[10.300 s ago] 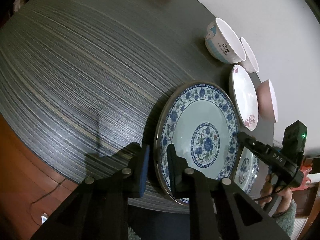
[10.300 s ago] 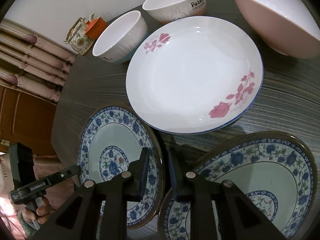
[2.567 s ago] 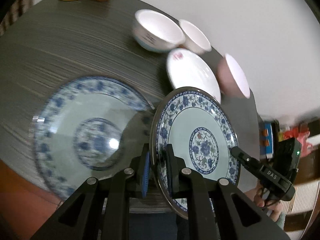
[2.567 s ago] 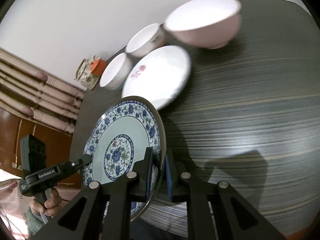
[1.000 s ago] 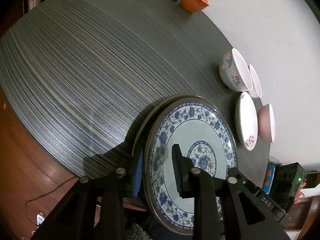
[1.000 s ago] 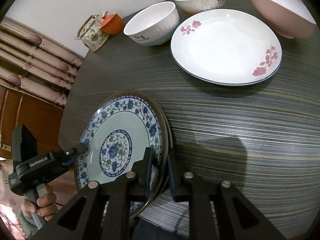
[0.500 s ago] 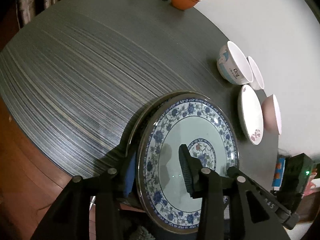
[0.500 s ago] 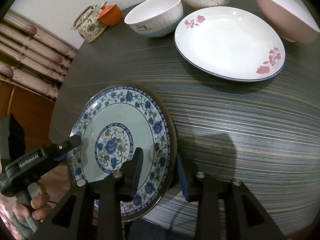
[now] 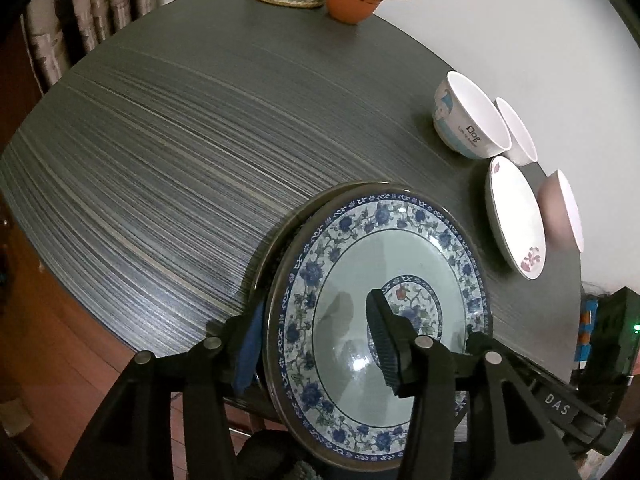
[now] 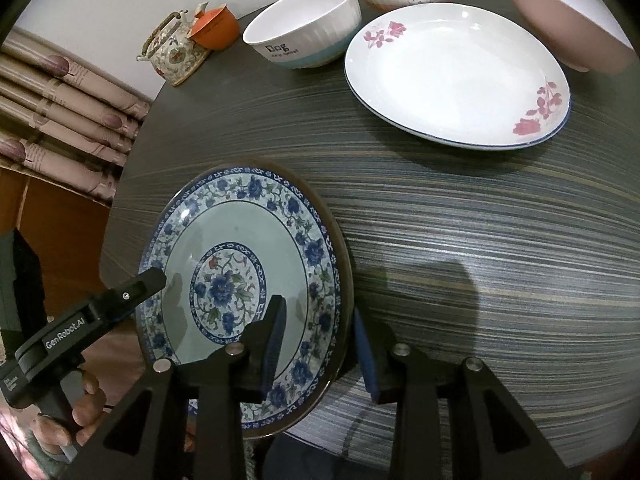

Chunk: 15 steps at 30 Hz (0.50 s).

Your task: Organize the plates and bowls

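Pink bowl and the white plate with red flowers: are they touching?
Apart. The right wrist view shows a thin dark strip of table running between the pink bowl and the rim of the white plate.

The lower plate (image 9: 280, 236) shows only a rim sliver under the top plate (image 9: 344, 276). The pink bowl (image 10: 560, 12) is cut off upper right.

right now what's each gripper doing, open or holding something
left gripper: open, just been opening; fingers straddle the blue floral plate's rim, not pressing.
right gripper: open, just let go; same plate's rim between its fingers.
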Available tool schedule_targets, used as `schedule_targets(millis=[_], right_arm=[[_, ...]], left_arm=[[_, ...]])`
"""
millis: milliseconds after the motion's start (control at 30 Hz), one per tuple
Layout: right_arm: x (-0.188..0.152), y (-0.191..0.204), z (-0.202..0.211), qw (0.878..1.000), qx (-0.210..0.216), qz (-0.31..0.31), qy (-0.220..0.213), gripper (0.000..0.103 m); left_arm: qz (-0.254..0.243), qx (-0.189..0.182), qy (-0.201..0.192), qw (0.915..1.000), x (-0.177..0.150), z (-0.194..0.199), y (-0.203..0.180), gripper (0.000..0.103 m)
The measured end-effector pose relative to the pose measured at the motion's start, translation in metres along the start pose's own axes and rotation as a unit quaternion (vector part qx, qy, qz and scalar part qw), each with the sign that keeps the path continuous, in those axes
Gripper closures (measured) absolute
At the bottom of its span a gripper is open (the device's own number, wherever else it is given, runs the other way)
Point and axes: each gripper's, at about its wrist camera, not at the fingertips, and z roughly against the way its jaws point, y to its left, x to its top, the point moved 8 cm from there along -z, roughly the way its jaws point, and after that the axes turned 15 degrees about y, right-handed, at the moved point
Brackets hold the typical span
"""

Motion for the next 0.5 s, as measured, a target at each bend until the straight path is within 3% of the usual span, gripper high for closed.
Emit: schedule_targets(millis=[500], right_arm=[[-0.0064,-0.0008,0.0068,1.0,-0.018,0.001,0.009,0.067]], left_arm=[[-0.011,0.03,-0.012,0.9994,-0.0003,-0.0011,-0.0033,0.057]])
